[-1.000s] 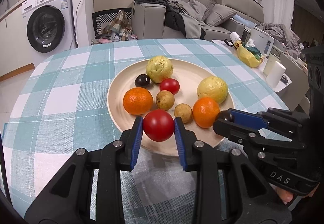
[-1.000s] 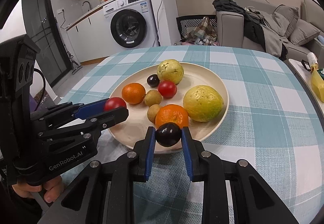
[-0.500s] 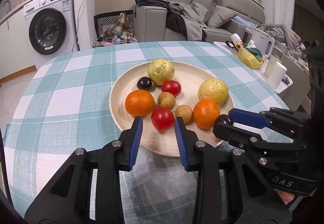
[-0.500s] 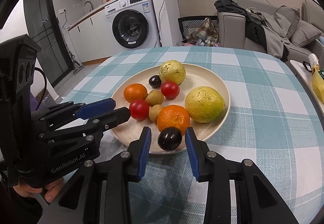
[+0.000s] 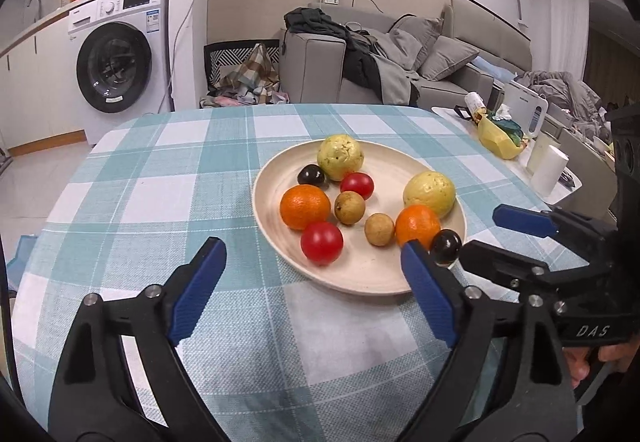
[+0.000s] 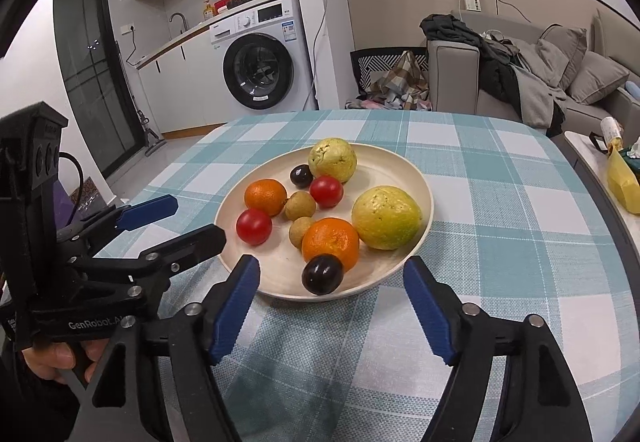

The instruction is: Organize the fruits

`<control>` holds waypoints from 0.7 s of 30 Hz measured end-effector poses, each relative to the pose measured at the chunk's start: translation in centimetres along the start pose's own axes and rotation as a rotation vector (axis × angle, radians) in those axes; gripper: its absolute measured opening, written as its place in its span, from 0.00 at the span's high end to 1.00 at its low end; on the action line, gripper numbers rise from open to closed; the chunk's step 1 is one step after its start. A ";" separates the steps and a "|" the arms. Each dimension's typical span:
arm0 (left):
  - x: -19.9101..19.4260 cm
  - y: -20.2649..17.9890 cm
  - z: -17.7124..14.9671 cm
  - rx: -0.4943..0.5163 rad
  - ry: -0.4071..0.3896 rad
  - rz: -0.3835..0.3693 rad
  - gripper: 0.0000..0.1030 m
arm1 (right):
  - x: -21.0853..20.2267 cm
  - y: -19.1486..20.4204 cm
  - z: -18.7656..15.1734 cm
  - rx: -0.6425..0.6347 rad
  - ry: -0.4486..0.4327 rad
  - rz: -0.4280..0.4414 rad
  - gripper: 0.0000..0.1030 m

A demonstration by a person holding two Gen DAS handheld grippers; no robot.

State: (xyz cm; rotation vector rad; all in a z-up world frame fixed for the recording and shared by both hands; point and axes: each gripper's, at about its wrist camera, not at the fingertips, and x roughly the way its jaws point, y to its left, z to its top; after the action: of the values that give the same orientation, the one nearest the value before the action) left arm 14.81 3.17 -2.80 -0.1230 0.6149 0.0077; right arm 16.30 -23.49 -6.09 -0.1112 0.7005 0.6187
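A cream plate [image 5: 360, 270] [image 6: 400, 162] on the checked cloth holds two guavas, two oranges, two red tomatoes, two dark plums and two small brown fruits. The near red tomato [image 5: 322, 242] [image 6: 254, 226] lies on the plate just ahead of my left gripper [image 5: 312, 245] [image 6: 196, 220]. Its jaws are opening and touch nothing. The near dark plum [image 6: 322, 274] [image 5: 446, 246] rests by the plate's front rim against an orange [image 6: 330, 242]. My right gripper [image 6: 332, 262] [image 5: 482, 236] is opening too, its pads clear of the plum.
The teal checked tablecloth [image 5: 160, 202] covers a round table. A low side table [image 5: 516, 162] at the right carries a yellow bag and white cups. A washing machine [image 6: 260, 74] and a sofa [image 5: 400, 70] stand beyond the table.
Both grippers opened wide. The left let the red tomato down onto the plate and drew back a little. The right let go of the dark plum at the plate's rim.
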 end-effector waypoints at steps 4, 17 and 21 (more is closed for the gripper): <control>-1.3 0.1 -0.3 0.002 -0.046 0.010 0.01 | -0.7 -0.1 -0.1 -0.007 -0.018 0.005 0.13; -4.4 0.5 -1.4 0.002 -0.098 0.056 0.01 | -3.7 -0.4 -0.6 -0.020 -0.145 0.021 0.00; -5.1 0.6 -1.6 -0.003 -0.118 0.070 0.01 | -4.7 -0.6 -1.1 -0.016 -0.179 0.033 0.00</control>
State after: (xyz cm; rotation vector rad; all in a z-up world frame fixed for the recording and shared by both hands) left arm 9.72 3.72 -1.22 -0.1033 0.5009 0.0832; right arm 13.27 -26.67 -3.99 -0.0579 0.5252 0.6575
